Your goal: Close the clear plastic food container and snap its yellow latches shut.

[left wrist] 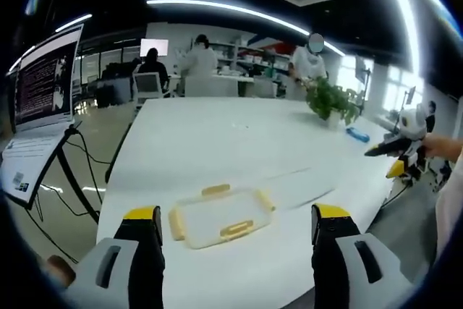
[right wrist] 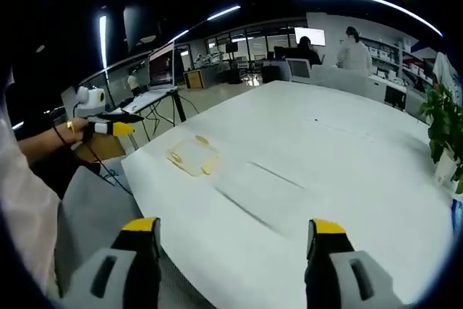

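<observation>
Well back from the white table (left wrist: pixel 217 142), both held off its near edge: left gripper (left wrist: pixel 235 233) and right gripper (right wrist: pixel 231 244) spread wide, empty. Clear container (left wrist: pixel 221 216) with yellow latches (left wrist: pixel 236 229) lying near that edge.

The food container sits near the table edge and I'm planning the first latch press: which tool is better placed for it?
Probably the left. The left tool is open with the food container lying just ahead between its jaws. From the right tool, also open, the container lies farther off across the white table, up and to the left.
</observation>
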### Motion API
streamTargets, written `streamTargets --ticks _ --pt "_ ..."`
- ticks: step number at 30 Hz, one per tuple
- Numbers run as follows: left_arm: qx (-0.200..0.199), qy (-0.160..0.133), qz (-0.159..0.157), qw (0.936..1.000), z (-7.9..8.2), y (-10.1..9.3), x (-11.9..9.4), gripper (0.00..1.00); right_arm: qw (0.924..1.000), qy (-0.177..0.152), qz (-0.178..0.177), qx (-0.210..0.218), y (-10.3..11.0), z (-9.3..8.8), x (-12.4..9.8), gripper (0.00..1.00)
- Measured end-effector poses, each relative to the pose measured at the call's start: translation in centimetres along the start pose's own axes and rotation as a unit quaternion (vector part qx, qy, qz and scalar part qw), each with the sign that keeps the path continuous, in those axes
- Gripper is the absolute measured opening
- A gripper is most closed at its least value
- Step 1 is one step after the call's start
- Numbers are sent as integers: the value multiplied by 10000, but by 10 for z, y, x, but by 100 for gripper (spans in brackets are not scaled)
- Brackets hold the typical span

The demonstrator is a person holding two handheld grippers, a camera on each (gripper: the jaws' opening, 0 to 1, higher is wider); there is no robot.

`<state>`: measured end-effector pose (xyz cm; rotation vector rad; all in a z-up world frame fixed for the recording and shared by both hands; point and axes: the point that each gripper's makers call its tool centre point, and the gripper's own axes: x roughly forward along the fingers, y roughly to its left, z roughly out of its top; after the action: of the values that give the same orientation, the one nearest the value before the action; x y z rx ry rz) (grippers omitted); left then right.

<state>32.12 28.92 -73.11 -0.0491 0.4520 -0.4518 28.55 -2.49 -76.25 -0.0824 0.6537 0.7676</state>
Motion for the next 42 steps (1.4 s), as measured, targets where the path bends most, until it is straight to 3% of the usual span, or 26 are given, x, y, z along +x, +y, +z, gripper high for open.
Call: streamTargets --ticks 18,35,42 --pt "190 252 27 9995 -8 4 3 83 9999 21 98 0 3 1 5 83" --pt "536 639 -55 9965 -18 18 16 82 9986 242 435 -180 9 13 40 83" --pt "698 860 -75 9938 -24 26 24 81 9974 275 568 -360 9 27 61 83"
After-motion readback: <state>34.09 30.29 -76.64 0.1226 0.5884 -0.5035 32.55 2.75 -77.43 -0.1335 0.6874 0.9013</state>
